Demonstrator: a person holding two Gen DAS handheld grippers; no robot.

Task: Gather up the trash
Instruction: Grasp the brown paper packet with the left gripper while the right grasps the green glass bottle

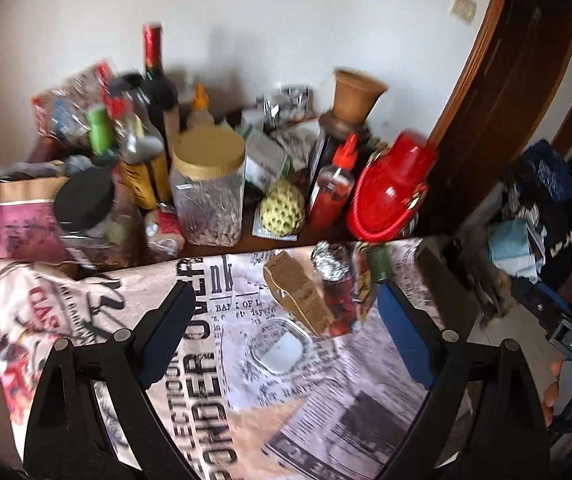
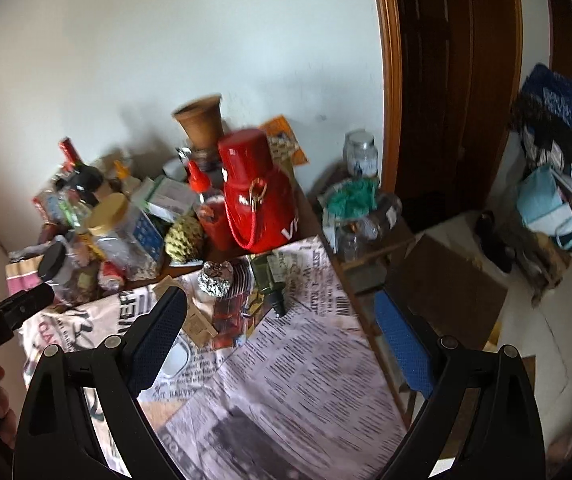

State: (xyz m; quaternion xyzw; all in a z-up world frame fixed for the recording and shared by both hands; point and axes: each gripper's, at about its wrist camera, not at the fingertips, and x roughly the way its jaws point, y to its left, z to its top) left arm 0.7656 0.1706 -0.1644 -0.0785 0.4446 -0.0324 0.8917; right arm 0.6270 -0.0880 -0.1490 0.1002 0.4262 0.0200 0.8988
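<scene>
- left gripper [image 1: 286,312] spread wide, nothing in it, hovering over the printed cloth; right gripper [image 2: 282,320] also spread and empty
- trash sits in a small cluster at the far edge of the newspaper-print tablecloth [image 1: 325,420], just in front of the clutter of jars and bottles
- foil ball [image 1: 330,260] crumpled, looks light and soft; should crush a bit under the pads, so pinch across the middle; touching or just beside the red wrapper
- cardboard scrap [image 1: 297,292] flat, corrugated, light, fairly stiff; lying flat so hard to get under, best taken by a raised edge or corner
- red wrapper [image 1: 339,304] glossy, probably thin and slippery, blurred so cannot tell if anything is inside
- small green bottle [image 2: 272,280] lying on its side beside the wrapper, rigid, could roll; grip across the body, not the neck
- clear lid or shallow dish [image 1: 280,346] near the cardboard, hard and slick, possibly brittle; unclear if it counts as trash
- surface covered by loose cloth, wrinkled; a low grab may snag and drag it
- behind: gold-lid jar [image 1: 209,188], wine bottle [image 1: 157,80], red flask [image 1: 391,188], sauce bottle [image 1: 333,184], clay pot [image 1: 355,96], crowded and tippable
- room: white wall, dark wooden door [image 2: 445,100] on the right, cardboard box [image 2: 445,280] and bags on the floor; no bin clearly seen
</scene>
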